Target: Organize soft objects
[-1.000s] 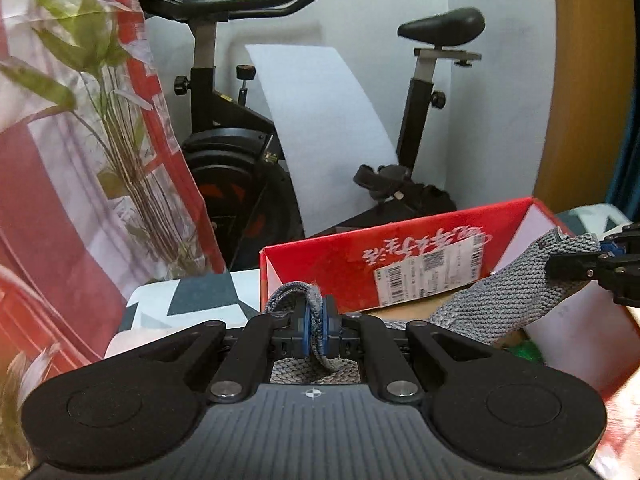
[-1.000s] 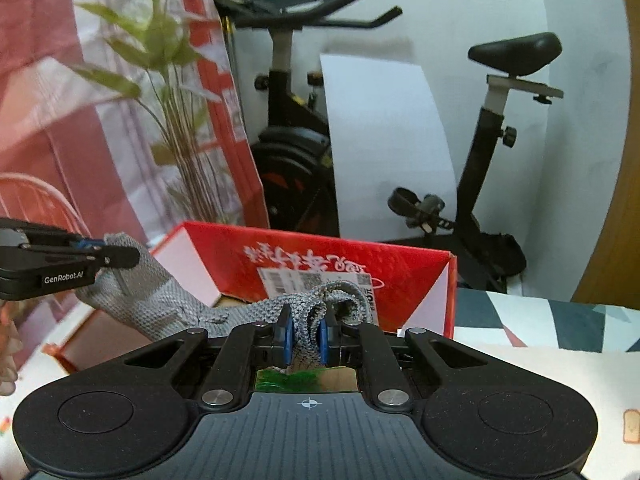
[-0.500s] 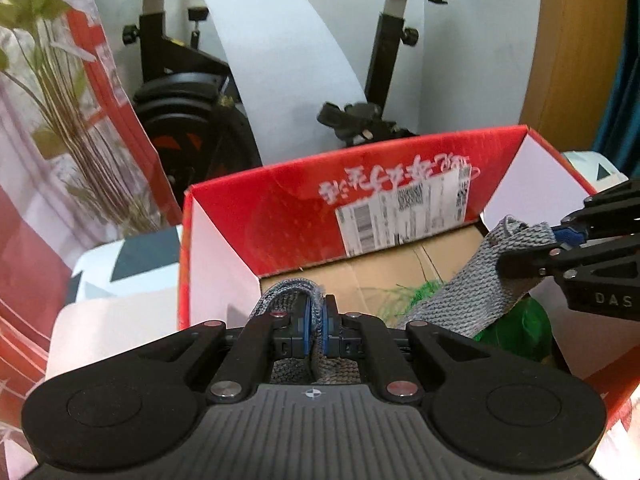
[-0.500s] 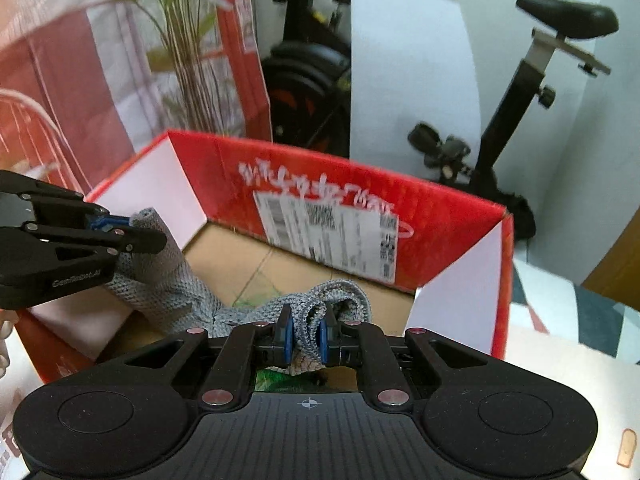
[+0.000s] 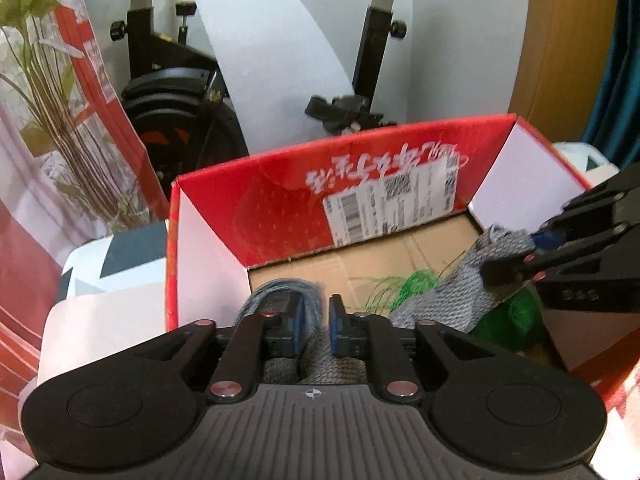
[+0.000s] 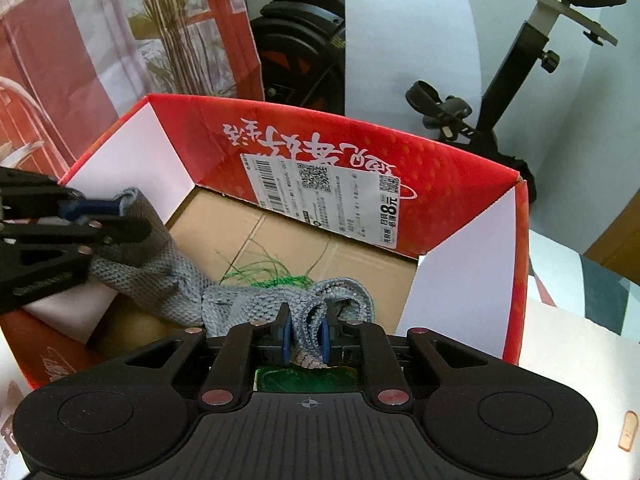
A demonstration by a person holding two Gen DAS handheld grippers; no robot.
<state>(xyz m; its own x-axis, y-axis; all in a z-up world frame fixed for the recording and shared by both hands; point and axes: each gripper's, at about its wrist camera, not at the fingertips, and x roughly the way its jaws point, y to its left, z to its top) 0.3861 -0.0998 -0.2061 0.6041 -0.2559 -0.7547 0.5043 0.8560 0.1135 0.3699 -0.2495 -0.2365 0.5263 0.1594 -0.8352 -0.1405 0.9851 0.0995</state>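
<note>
Jaws around grey knit cloth (image 6: 160,276)

Between the jaws sits a grey knitted cloth (image 6: 160,276), coarse and ribbed, matt all over. Beyond the jaws, the box (image 6: 460,208) shows glossy red printed card on its far wall, smooth white on the side flaps, and raw brown corrugated cardboard on the floor. A paper label (image 6: 320,196) is stuck flat on the red. Below the jaws, shiny green plastic strands (image 5: 408,284).
</note>
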